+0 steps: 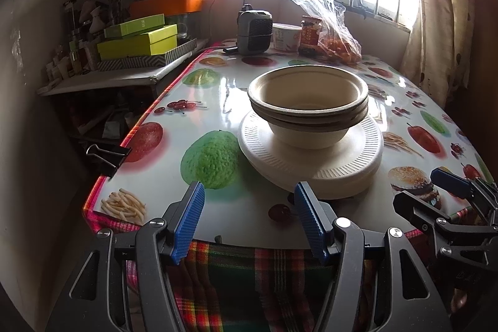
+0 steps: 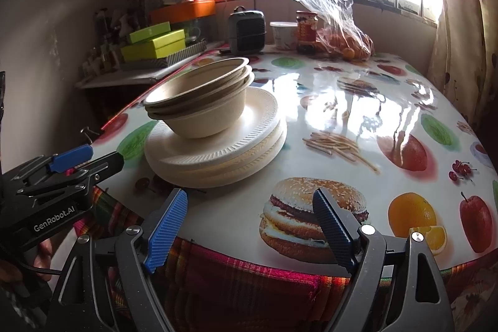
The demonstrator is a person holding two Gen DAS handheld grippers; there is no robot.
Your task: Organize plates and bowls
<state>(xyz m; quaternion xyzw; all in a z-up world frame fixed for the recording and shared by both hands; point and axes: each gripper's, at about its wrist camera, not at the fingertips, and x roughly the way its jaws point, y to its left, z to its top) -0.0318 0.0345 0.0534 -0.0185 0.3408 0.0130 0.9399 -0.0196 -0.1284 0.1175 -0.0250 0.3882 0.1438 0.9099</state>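
A stack of three beige paper bowls (image 1: 308, 101) (image 2: 199, 101) stands on a pile of white ribbed paper plates (image 1: 311, 167) (image 2: 218, 157) near the front edge of the fruit-print table (image 1: 218, 95) (image 2: 342, 120). My left gripper (image 1: 249, 192) hovers open at the table's front edge, just short of the plates, with nothing between its blue pads. My right gripper (image 2: 250, 198) is open wide over the printed burger, to the right of the pile, and holds nothing. Each gripper shows in the other's view: the right gripper (image 1: 451, 185), the left gripper (image 2: 71, 157).
At the table's far end stand a grey heater (image 1: 253, 30), a white cup (image 1: 286, 35), a red jar (image 1: 309, 35) and a plastic bag of oranges (image 1: 336, 45). Green boxes (image 1: 137, 42) fill a side shelf at left. A binder clip (image 1: 107, 153) grips the left edge.
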